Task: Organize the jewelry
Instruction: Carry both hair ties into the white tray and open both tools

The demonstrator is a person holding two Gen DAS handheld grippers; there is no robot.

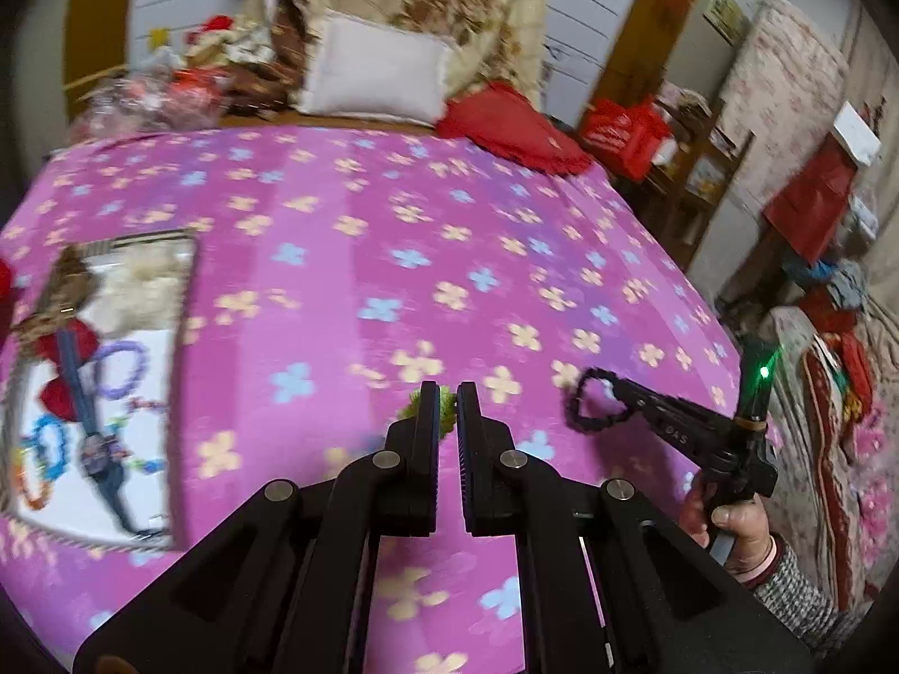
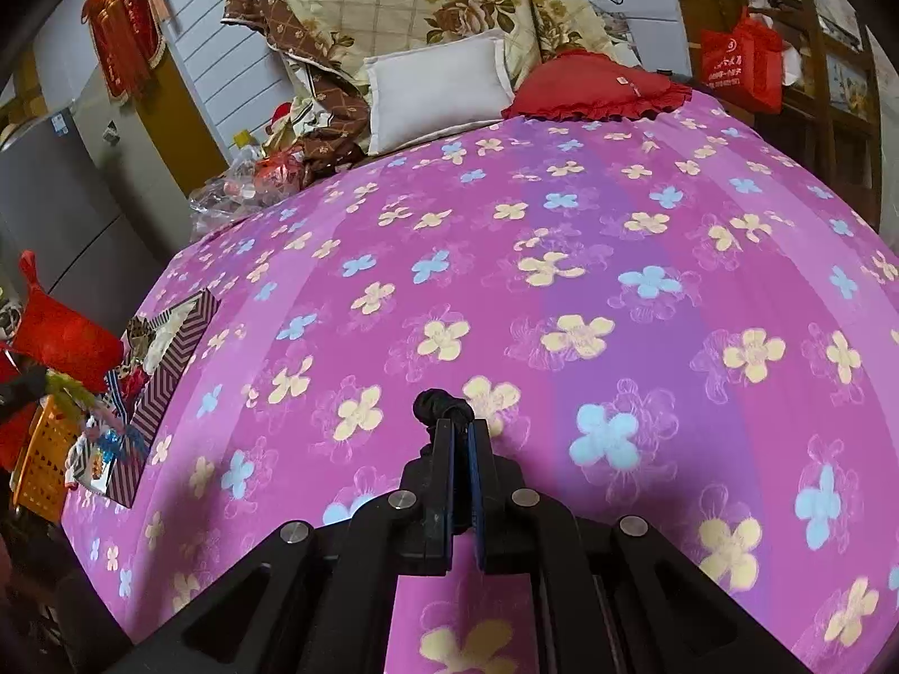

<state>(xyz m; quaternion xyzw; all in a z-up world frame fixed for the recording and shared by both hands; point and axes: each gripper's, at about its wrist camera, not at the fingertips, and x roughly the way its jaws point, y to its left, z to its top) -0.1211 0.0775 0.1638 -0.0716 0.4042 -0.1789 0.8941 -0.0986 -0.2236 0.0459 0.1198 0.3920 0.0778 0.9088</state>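
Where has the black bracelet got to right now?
The black bracelet hangs pinched at the tip of the right claw, lifted above the flowered pink bedspread, on the right of the left wrist view, far from the jewelry box.

Bedspread point(image 2: 562, 224) lies open mid-bed; jewelry box point(image 1: 101, 382) blocks its left edge.

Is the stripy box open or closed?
Open. The striped box has no lid on, and bracelets and a watch show lying inside it.

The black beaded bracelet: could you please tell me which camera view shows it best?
The left wrist view: the black beaded bracelet hangs as a full loop from the right gripper. The right wrist view shows only a dark bunch at its own fingertips.
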